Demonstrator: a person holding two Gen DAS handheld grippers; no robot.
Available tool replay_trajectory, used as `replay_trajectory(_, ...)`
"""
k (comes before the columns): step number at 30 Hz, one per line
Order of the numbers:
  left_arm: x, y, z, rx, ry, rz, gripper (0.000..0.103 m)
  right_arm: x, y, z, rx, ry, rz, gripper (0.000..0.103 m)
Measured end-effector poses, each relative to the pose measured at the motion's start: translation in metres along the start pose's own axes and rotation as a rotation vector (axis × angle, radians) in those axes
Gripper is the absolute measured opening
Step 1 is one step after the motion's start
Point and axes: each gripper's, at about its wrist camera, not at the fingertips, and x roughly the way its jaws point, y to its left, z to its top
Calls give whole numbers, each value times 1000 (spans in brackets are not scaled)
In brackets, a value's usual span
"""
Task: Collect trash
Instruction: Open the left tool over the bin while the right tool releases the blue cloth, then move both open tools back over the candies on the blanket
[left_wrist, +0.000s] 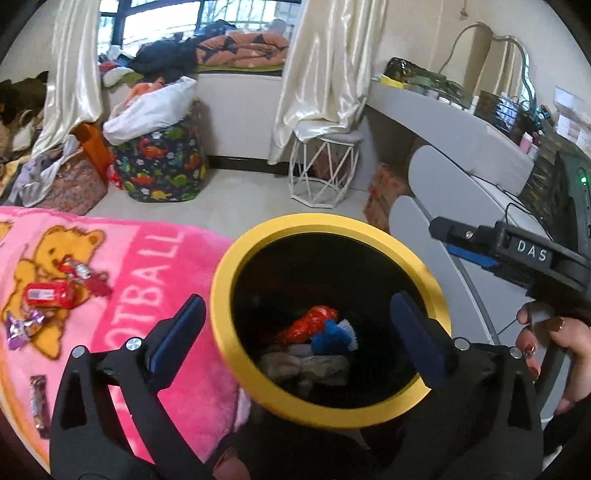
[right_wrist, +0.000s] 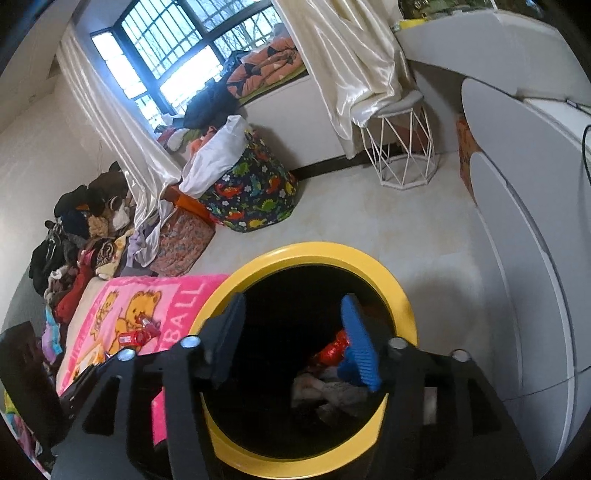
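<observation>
Left gripper (left_wrist: 295, 328) and right gripper (right_wrist: 295, 339) both hung wide apart and empty over the yellow-rimmed bin (left_wrist: 229, 280), wrappers (left_wrist: 308, 325) already inside. Beyond, more wrappers (left_wrist: 48, 295) lay on the pink blanket (left_wrist: 177, 277), likely next.

Daylight comes through a barred window (right_wrist: 173, 62) with dark frames, flanked by pale satin curtains (left_wrist: 325, 62). On the window ledge (left_wrist: 240, 72) lie an orange patterned quilt (left_wrist: 242, 50) and dark clothes. The walls are cream and the floor (right_wrist: 351, 225) is pale tile. A white wire-frame stool (left_wrist: 325, 170) stands under the right curtain, and a dinosaur-print bag (left_wrist: 160, 166) stuffed with white cloth sits near the left one. A grey curved counter (left_wrist: 443, 122) carrying an arched mirror (left_wrist: 491, 62) runs along the right wall. A heap of clothes (right_wrist: 77, 236) lines the left wall.
</observation>
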Motion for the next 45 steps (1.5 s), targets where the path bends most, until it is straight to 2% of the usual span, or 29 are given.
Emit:
replay_trajectory(3, -10, 5, -2, -6, -22, 32, 92, -4, 8, 0, -26, -25, 8, 67)
replay_trajectory(19, -61, 45, -13, -70, -119, 132, 92, -13, 58, -10, -148, -85, 71, 79)
replay_trajectory(25, -75, 60, -20, -73, -162, 165, 92, -11, 75, -14, -201, -99, 95, 81)
replay_trajectory(32, -90, 83, -24, -134, -192, 188, 92, -13, 93, -21, -245, -92, 121, 83)
replay_trajectory(45, -115, 121, -28, -185, -245, 235, 92, -3, 148, -39, -361, -59, 183, 83)
